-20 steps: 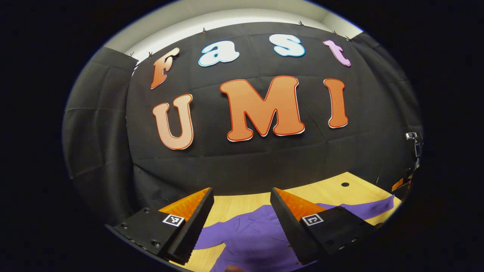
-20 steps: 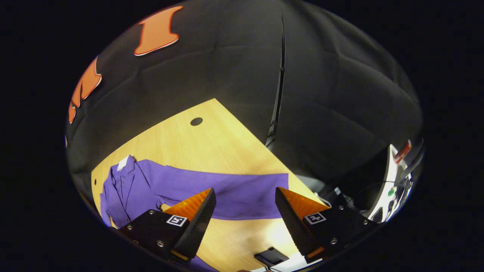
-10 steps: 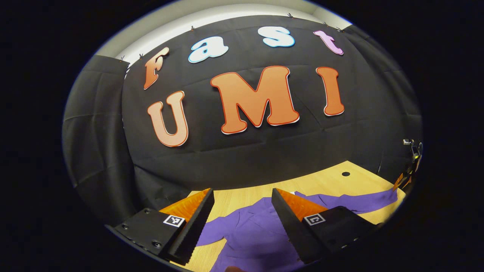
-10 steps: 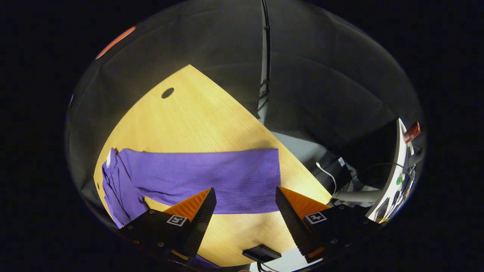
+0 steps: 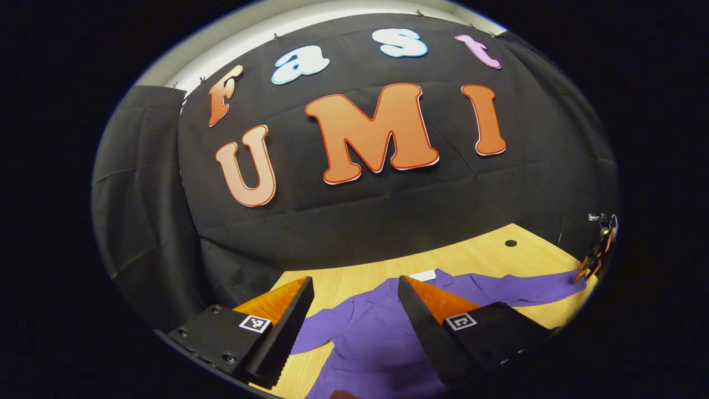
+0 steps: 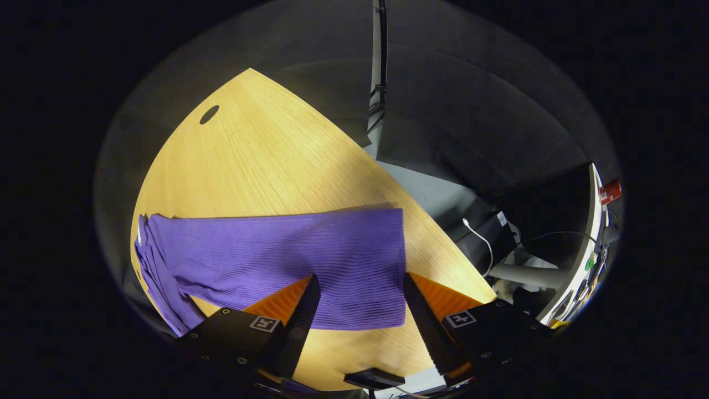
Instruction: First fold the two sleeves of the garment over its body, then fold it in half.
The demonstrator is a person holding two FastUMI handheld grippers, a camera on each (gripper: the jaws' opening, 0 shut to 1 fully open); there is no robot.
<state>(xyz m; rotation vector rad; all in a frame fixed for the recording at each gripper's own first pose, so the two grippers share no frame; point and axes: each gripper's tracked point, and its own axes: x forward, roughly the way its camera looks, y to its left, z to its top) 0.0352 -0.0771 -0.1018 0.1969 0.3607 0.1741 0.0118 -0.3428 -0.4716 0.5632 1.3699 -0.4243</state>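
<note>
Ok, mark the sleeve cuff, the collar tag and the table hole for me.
sleeve cuff (image 6: 396,260), right gripper view, on the ribbed end of the sleeve.
collar tag (image 5: 424,275), left gripper view, on the white patch at the neck.
table hole (image 6: 209,114), right gripper view, on the dark oval opening.

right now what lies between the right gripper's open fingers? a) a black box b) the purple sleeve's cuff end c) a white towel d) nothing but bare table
b: in the right gripper view the purple sleeve lies flat on the wooden table, its cuff end between the open fingers of the right gripper.
</note>
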